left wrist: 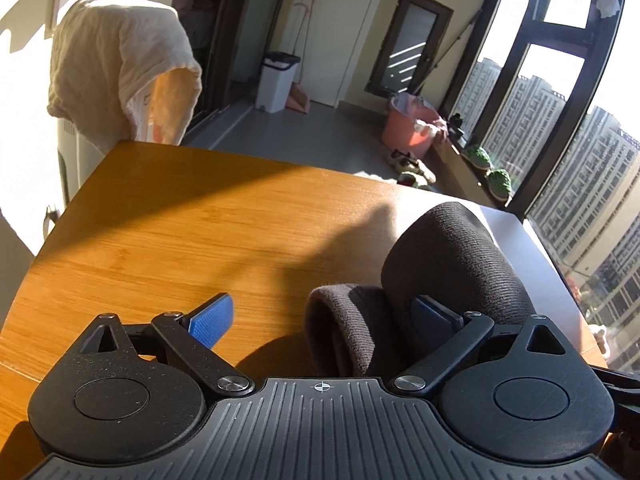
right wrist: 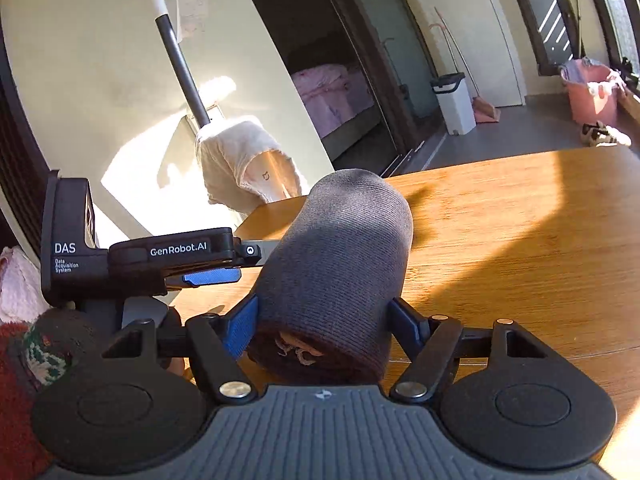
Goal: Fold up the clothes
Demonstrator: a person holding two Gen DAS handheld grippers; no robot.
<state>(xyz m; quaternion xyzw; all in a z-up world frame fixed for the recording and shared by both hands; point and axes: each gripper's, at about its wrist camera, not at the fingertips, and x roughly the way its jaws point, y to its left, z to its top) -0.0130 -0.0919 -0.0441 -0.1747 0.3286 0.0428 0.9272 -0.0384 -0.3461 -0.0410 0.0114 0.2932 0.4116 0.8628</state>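
Left wrist view: the left gripper (left wrist: 322, 316) stands wide over the wooden table (left wrist: 160, 240), its right finger against the rolled dark garment (left wrist: 452, 264) near the table's right edge.

Right wrist view: the right gripper (right wrist: 324, 322) holds the dark garment (right wrist: 340, 264) between both pads, with the left gripper (right wrist: 212, 276) just beside it.

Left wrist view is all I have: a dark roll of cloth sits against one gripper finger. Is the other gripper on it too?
Observer: Yes, the right gripper has the dark knit roll between its two pads, both touching it.
Operator: Any marking on it?
Observer: A small tan emblem shows on the end nearest the right wrist camera.
Operator: More clothes around?
Observer: A red and green patterned garment shows at the left edge of the right wrist view.
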